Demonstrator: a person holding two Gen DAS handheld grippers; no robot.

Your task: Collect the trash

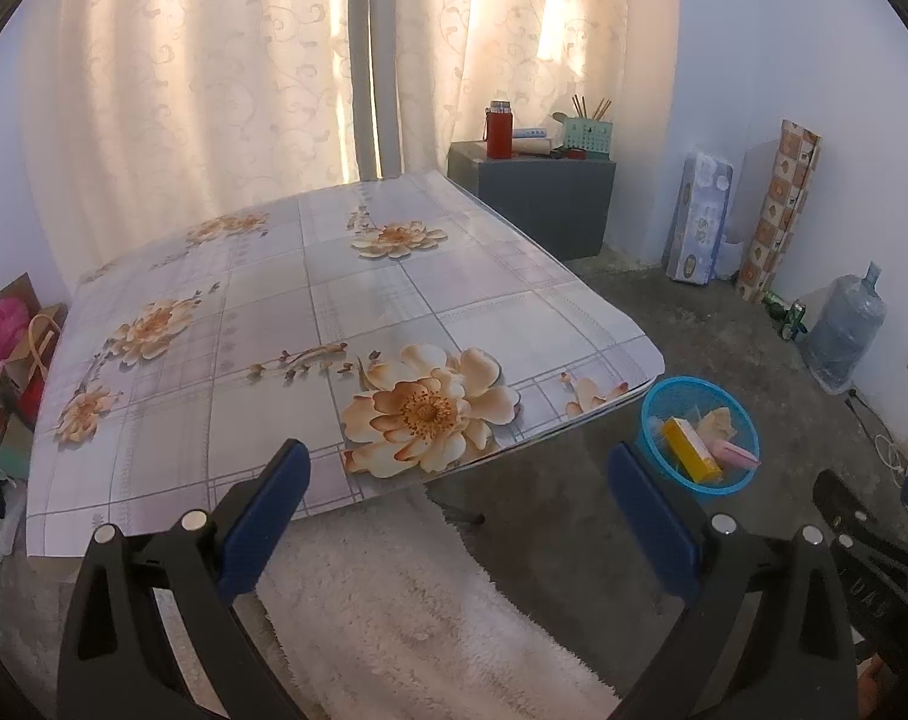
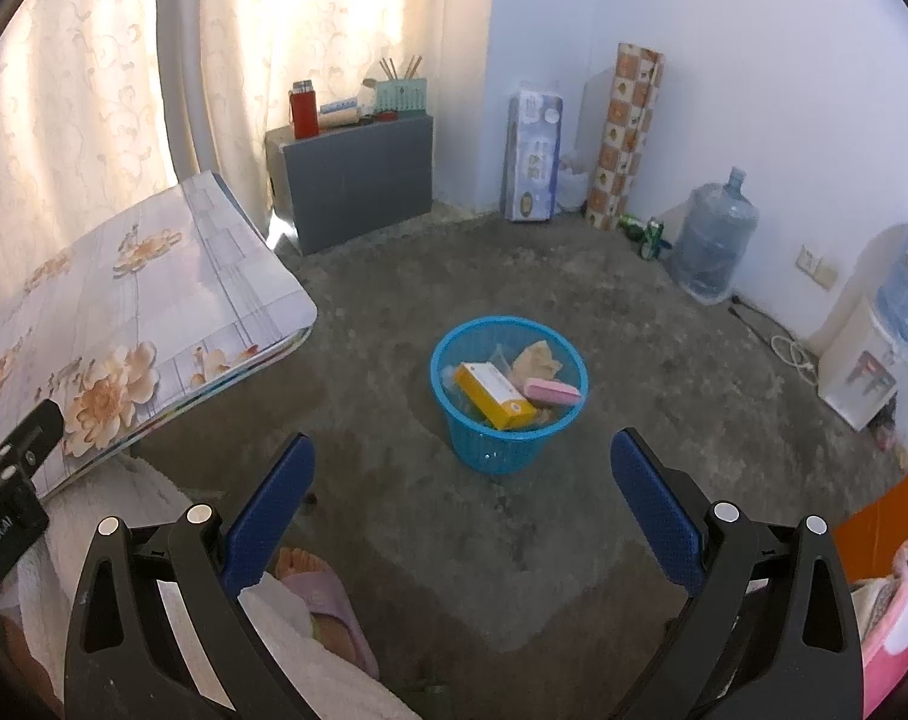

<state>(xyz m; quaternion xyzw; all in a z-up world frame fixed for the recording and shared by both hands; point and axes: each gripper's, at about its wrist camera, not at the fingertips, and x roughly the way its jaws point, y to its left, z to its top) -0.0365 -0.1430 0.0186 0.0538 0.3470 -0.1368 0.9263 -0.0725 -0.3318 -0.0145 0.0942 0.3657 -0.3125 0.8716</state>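
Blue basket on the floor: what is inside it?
In the blue basket: a yellow box, a pink block and crumpled beige paper. Whatever lies under them is covered.

Left faces table [image 1: 346, 300]; right floor; shared basket [image 2: 508, 396].

Left gripper [image 1: 457, 480]: fingers spread wide apart, nothing between them, held above the near edge of the surface.
Left fingers [image 1: 268, 516]: blue-padded, pointed forward.
Right gripper [image 2: 463, 474]: fingers equally wide apart, empty, held above the floor.
Right fingers [image 2: 655, 510]: blue-padded, angled downward and forward.
Foot [image 2: 319, 588]: in a pink slipper, on the floor.
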